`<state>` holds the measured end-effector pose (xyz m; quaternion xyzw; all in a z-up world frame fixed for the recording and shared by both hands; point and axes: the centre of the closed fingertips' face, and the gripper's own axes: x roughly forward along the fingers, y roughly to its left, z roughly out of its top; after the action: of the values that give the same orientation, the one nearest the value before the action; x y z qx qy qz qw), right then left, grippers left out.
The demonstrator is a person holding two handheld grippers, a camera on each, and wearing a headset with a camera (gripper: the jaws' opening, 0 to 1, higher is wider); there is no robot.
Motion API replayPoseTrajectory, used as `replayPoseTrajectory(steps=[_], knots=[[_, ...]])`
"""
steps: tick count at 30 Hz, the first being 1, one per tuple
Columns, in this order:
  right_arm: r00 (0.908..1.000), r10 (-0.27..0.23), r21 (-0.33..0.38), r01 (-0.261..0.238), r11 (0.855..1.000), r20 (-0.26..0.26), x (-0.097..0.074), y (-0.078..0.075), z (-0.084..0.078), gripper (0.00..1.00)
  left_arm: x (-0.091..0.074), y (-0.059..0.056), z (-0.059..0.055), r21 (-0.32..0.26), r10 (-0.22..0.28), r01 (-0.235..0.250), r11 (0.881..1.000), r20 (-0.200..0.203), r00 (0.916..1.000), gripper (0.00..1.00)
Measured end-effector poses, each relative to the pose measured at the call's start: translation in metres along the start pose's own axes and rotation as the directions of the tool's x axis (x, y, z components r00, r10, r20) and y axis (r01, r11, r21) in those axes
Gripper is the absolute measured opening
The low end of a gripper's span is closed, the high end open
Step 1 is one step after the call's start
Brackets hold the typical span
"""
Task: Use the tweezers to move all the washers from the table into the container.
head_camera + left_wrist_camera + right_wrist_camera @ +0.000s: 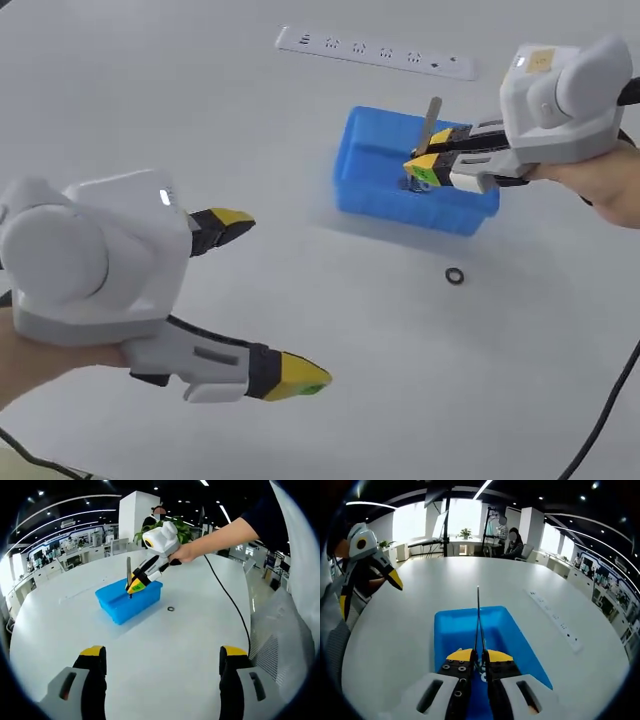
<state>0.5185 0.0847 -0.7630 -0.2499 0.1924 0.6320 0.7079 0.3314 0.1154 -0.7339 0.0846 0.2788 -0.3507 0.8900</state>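
A blue container [375, 190] stands on the white table [300, 110]. Over it my right gripper [420, 165] is shut on a pair of metal tweezers [431, 120], whose lower tips reach down inside the container. In the right gripper view the tweezers [478, 620] stick straight out between the shut jaws of the right gripper [478, 655], above the container [455, 635]. One black washer [455, 275] lies on the table just in front of the container. My left gripper [275, 300] hangs open and empty at the near left, well away from the washer [171, 609].
A white power strip [375, 52] lies behind the container. A black cable [600, 420] trails off the right gripper toward the near right. Other desks, a plant and people are far behind the table.
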Motion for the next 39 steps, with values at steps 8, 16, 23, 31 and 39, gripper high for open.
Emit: replayPoseTrajectory(steps=[8, 16, 23, 31, 39], knots=[[0.9999, -0.01, 0.019, 0.011, 1.0, -0.003, -0.001, 0.0, -0.002, 0.1, -0.002, -0.001, -0.004, 0.003, 0.001, -0.001, 1.0, -0.016, 0.9999, 0.99], [0.9996, -0.02, 0.004, 0.02, 1.0, -0.019, 0.0, 0.004, -0.007, 0.1, -0.003, 0.0, 0.0, 0.007, -0.002, 0.002, 1.0, -0.007, 1.0, 0.99], [0.9998, -0.018, 0.021, 0.018, 1.0, -0.011, -0.001, 0.003, -0.006, 0.11, -0.005, 0.004, 0.003, 0.01, 0.001, -0.001, 1.0, 0.002, 1.0, 0.99], [0.9997, -0.022, -0.041, 0.022, 0.999, 0.007, -0.009, 0.005, 0.006, 0.11, 0.003, 0.016, 0.022, 0.035, 0.006, -0.007, 0.999, 0.029, 0.9996, 0.99], [0.9991, -0.024, -0.065, 0.026, 0.998, 0.036, -0.018, 0.007, 0.016, 0.11, 0.021, 0.056, 0.076, 0.095, 0.04, -0.05, 0.994, 0.105, 0.9937, 0.98]])
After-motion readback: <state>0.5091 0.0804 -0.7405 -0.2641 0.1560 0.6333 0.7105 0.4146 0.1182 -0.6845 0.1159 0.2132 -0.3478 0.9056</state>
